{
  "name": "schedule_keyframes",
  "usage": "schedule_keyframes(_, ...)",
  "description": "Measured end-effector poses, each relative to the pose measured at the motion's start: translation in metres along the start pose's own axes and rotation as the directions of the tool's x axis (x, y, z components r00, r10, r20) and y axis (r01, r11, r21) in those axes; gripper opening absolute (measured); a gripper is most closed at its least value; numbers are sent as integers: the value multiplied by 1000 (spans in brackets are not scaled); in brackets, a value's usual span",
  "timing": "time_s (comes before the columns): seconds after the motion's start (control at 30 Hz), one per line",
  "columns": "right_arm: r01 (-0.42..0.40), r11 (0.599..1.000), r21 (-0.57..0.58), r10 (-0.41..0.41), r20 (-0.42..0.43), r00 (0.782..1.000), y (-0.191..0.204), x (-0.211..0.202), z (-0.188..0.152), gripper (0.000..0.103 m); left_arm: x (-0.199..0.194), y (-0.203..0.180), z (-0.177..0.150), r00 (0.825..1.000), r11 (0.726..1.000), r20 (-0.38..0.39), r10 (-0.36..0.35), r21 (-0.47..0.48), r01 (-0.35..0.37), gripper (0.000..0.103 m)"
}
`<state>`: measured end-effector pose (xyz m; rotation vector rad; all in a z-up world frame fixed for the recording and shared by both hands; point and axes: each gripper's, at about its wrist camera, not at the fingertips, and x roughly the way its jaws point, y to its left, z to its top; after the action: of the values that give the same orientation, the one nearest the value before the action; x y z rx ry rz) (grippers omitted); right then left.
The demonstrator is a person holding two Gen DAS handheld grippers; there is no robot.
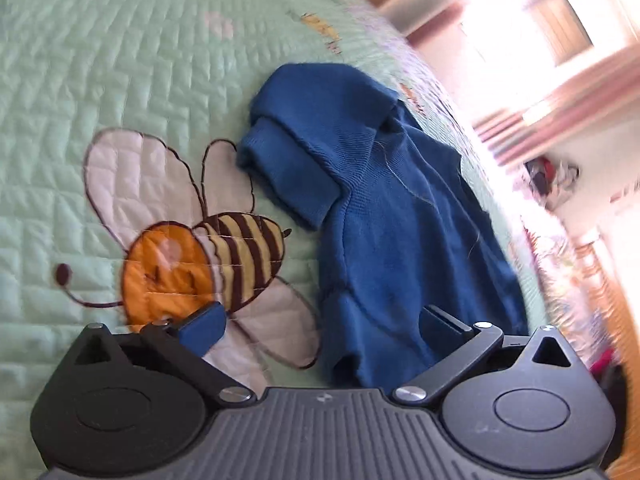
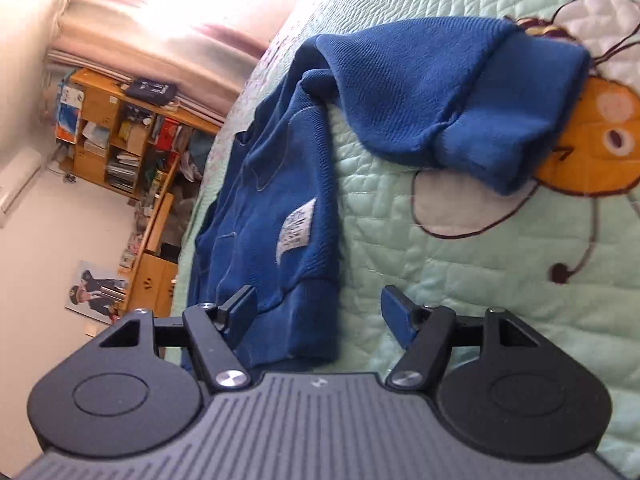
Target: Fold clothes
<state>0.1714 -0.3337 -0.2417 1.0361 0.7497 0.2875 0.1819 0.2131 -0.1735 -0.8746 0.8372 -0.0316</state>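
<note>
A blue knit sweater [image 1: 384,208] lies rumpled on a pale green quilted bedspread [image 1: 100,80] with a bee picture. One sleeve with its ribbed cuff [image 1: 288,168] is folded across toward the bee. My left gripper [image 1: 320,326] is open just above the sweater's near edge, holding nothing. In the right wrist view the same sweater [image 2: 272,200] shows a white care label [image 2: 296,228], and its sleeve [image 2: 452,92] stretches right over the bee. My right gripper [image 2: 318,312] is open, its fingers straddling the sweater's hem without gripping it.
The bed's edge [image 2: 224,128] runs just past the sweater. Beyond it stand a wooden bookshelf [image 2: 120,128] full of items, a bright curtained window [image 2: 180,12] and a poster [image 2: 96,288] low on the wall. Bare quilt [image 2: 500,280] lies to the right of my right gripper.
</note>
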Motion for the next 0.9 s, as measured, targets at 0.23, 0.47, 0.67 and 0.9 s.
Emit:
schedule_keyframes(0.23, -53, 996, 65, 56, -35, 998, 4, 16, -4, 72, 30, -6, -2, 986, 984, -79, -147, -113, 138, 88)
schedule_keyframes(0.47, -69, 992, 103, 76, -64, 995, 10, 32, -5, 61, 48, -26, -12, 989, 997, -125, -75, 20, 78, 25)
schedule_keyframes(0.67, -52, 993, 102, 61, -85, 994, 15, 23, -17, 12, 43, -26, -28, 997, 995, -60, -42, 92, 47, 5)
schedule_keyframes(0.9, -105, 994, 9, 105, -50, 993, 48, -20, -25, 11, -12, -47, -41, 993, 978, 21, -115, 179, 109, 4)
